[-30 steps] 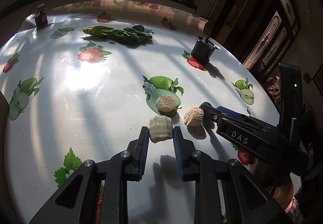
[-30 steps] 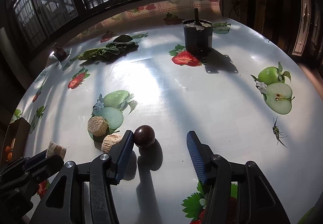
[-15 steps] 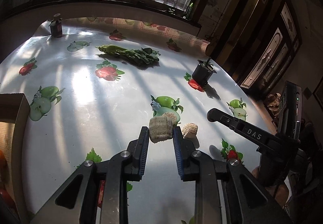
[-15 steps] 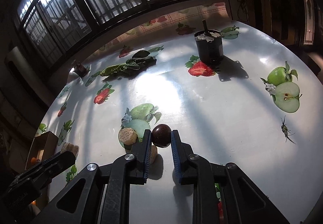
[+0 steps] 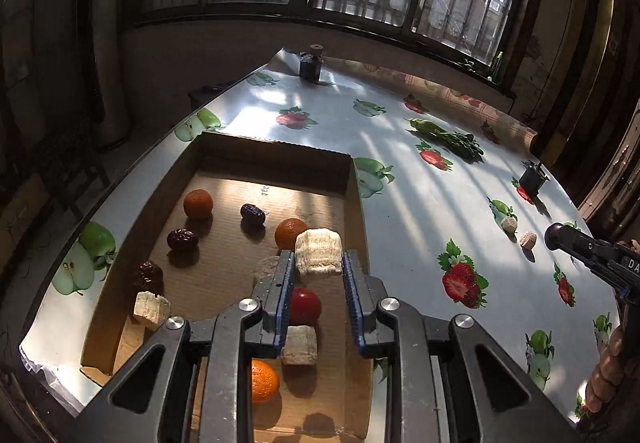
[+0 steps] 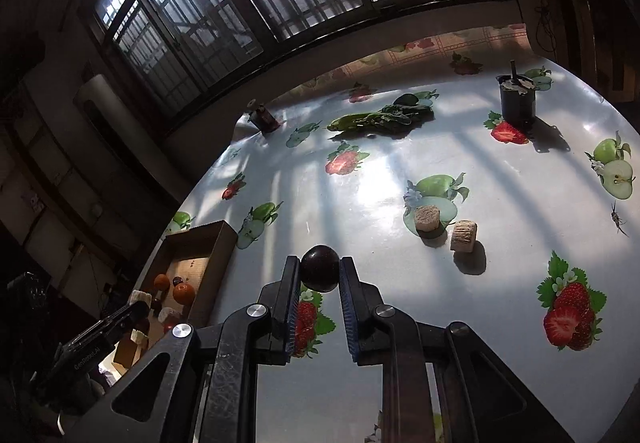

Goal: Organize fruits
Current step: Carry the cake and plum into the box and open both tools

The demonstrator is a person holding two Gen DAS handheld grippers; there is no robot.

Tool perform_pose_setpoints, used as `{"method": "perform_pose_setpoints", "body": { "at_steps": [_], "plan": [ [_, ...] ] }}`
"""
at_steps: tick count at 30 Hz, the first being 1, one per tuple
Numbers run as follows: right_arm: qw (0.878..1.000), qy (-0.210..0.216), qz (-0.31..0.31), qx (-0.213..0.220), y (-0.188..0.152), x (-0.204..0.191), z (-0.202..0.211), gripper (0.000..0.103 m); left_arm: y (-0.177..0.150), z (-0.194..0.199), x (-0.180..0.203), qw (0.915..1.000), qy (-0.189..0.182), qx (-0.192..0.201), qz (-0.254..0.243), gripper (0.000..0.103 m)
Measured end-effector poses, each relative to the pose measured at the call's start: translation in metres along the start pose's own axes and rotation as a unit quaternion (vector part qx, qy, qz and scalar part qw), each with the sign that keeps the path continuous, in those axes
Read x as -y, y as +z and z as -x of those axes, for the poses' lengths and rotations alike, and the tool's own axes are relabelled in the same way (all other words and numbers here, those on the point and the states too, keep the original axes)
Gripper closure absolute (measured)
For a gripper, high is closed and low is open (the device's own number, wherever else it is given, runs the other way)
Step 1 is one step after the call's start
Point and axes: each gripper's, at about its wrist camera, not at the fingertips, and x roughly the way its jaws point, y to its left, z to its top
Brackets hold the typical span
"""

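Note:
My left gripper (image 5: 318, 263) is shut on a pale ribbed fruit chunk (image 5: 319, 252) and holds it above the cardboard box (image 5: 276, 155). The box holds oranges (image 5: 198, 203), dark dates (image 5: 253, 212), a red fruit (image 5: 306, 306) and more pale chunks (image 5: 151, 308). My right gripper (image 6: 319, 269) is shut on a dark round plum (image 6: 320, 268), held above the table. Two pale chunks (image 6: 426, 218) (image 6: 463, 236) lie on the table ahead of it. The box also shows in the right wrist view (image 6: 218, 243), at the left.
The table (image 6: 360, 195) has a glossy fruit-print cloth. Green leafy vegetables (image 6: 380, 117) lie at the back. A dark pot (image 6: 517, 99) stands at the back right, a small dark jar (image 6: 262, 117) at the back left. The right gripper's tip (image 5: 576, 239) shows in the left view.
My left gripper carried its chunk leftward from the table's middle to above the box. My right gripper closed on the plum and lifted it off the table.

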Motion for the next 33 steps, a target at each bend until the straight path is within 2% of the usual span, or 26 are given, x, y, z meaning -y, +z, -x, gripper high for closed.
{"method": "perform_pose_setpoints", "body": {
  "at_steps": [3, 5, 10, 13, 18, 19, 22, 24, 25, 28, 33],
  "plan": [
    [0.998, 0.036, 0.038, -0.031, -0.02, -0.052, -0.018, 0.082, -0.009, 0.001, -0.054, 0.9975, 0.059, -0.012, 0.036, 0.079],
    [0.995, 0.06, 0.061, -0.056, -0.035, -0.087, -0.037, 0.082, -0.015, -0.001, -0.078, 0.9954, 0.073, -0.03, 0.055, 0.079],
    [0.983, 0.091, 0.11, -0.115, -0.074, -0.153, -0.081, 0.082, -0.024, -0.01, -0.099, 0.9939, 0.072, -0.047, 0.069, 0.079],
    [0.976, 0.086, 0.136, -0.144, -0.097, -0.178, -0.102, 0.081, -0.024, -0.012, -0.098, 0.9949, 0.064, -0.041, 0.066, 0.079],
    [0.97, 0.059, 0.177, -0.157, -0.122, -0.194, -0.117, 0.081, -0.019, -0.021, -0.09, 0.9965, 0.045, -0.036, 0.06, 0.079],
    [0.969, 0.055, 0.181, -0.158, -0.125, -0.195, -0.119, 0.081, -0.018, -0.022, -0.088, 0.9967, 0.048, -0.033, 0.057, 0.077],
    [0.969, 0.043, 0.196, -0.147, -0.128, -0.197, -0.117, 0.08, -0.016, -0.024, -0.085, 0.9967, 0.039, -0.036, 0.062, 0.059],
    [0.968, 0.047, 0.196, -0.147, -0.128, -0.197, -0.118, 0.08, -0.015, -0.023, -0.084, 0.9968, 0.032, -0.034, 0.065, 0.058],
    [0.968, 0.05, 0.194, -0.149, -0.126, -0.197, -0.119, 0.075, -0.015, -0.021, -0.082, 0.9969, 0.031, -0.033, 0.063, 0.058],
    [0.97, 0.054, 0.184, -0.146, -0.124, -0.195, -0.12, 0.052, -0.014, -0.011, -0.082, 0.9969, 0.036, -0.025, 0.064, 0.053],
    [0.978, 0.046, 0.168, -0.118, -0.119, -0.192, -0.103, 0.05, -0.013, 0.01, -0.076, 0.9958, 0.07, -0.008, 0.059, 0.043]
  ]
}}
